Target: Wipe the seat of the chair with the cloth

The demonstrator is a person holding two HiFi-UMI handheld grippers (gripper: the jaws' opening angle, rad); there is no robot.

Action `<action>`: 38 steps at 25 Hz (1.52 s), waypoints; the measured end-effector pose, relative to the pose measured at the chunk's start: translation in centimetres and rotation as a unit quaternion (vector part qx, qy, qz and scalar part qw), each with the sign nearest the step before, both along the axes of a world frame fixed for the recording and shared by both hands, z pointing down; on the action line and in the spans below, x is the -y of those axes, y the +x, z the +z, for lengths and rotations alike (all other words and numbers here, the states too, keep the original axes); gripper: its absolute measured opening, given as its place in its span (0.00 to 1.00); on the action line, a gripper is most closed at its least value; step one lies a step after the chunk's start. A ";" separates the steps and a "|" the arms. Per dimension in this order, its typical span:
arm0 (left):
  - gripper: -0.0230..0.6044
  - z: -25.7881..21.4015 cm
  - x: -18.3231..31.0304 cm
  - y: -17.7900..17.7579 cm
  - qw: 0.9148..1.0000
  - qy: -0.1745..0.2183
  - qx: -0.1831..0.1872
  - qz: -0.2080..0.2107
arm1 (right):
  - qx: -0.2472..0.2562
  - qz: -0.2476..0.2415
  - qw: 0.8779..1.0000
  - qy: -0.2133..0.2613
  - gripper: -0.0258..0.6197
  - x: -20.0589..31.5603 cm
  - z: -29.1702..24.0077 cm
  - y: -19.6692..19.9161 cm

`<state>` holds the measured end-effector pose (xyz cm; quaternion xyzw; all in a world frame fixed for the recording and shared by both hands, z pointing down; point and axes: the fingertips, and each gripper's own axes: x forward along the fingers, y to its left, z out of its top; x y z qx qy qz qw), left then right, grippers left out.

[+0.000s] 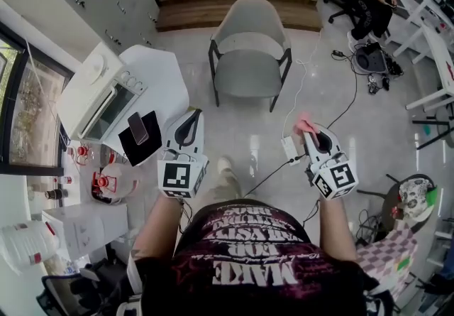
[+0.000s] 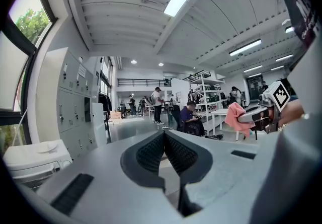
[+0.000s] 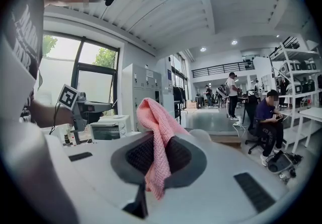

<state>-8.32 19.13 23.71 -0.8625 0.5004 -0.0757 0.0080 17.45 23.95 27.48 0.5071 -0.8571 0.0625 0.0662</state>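
Short of the chair [image 1: 250, 59], right claw [image 1: 311, 134] clamps cloth [image 3: 158, 132] by power strip [image 1: 289, 149].

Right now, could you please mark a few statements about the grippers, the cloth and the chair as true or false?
1. The right gripper holds the cloth between its jaws. True.
2. The left gripper grips a sponge. False: its jaws are together with nothing between them.
3. The cloth lies on the seat of the chair. False: it hangs from the right gripper, apart from the chair, which stands farther ahead.
4. An oven stands on the table at the left. True.
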 end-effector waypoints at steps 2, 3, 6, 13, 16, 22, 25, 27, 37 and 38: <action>0.05 0.0 1.1 0.0 1.000 -0.001 -0.002 0.003 | 0.000 0.002 1.000 -0.001 0.09 1.0 0.0 0.0; 0.04 0.1 1.6 -0.1 1.000 -0.001 -0.003 0.004 | 0.000 0.003 1.000 -0.001 0.09 1.6 0.0 -0.1; 0.05 0.3 3.2 -0.3 1.000 -0.004 -0.002 0.006 | 0.001 0.004 1.000 -0.003 0.09 3.1 0.1 -0.4; 0.04 0.4 7.1 -1.1 1.000 -0.008 0.001 0.013 | -0.001 0.011 1.000 -0.010 0.09 6.7 0.3 -1.2; 0.04 0.7 9.1 -1.7 1.000 -0.011 0.002 0.019 | -0.005 0.015 1.000 -0.013 0.09 8.5 0.5 -1.8; 0.05 1.0 13.1 -2.9 0.999 -0.011 0.002 0.034 | -0.015 0.026 0.999 -0.013 0.09 12.0 0.2 -3.4; 0.05 0.9 14.6 -3.6 0.999 -0.011 -0.004 0.041 | -0.022 0.027 0.999 -0.013 0.09 13.4 -0.2 -4.5; 0.05 0.9 15.3 -3.9 0.999 -0.008 -0.005 0.049 | -0.026 0.030 0.999 -0.007 0.09 13.9 -0.8 -5.1; 0.04 1.7 17.6 -4.1 0.998 -0.011 -0.007 0.058 | -0.023 0.045 0.999 -0.002 0.09 15.6 -0.7 -5.7; 0.04 1.7 17.9 -4.2 0.998 -0.011 -0.007 0.056 | -0.022 0.045 0.999 -0.002 0.09 16.0 -0.6 -5.6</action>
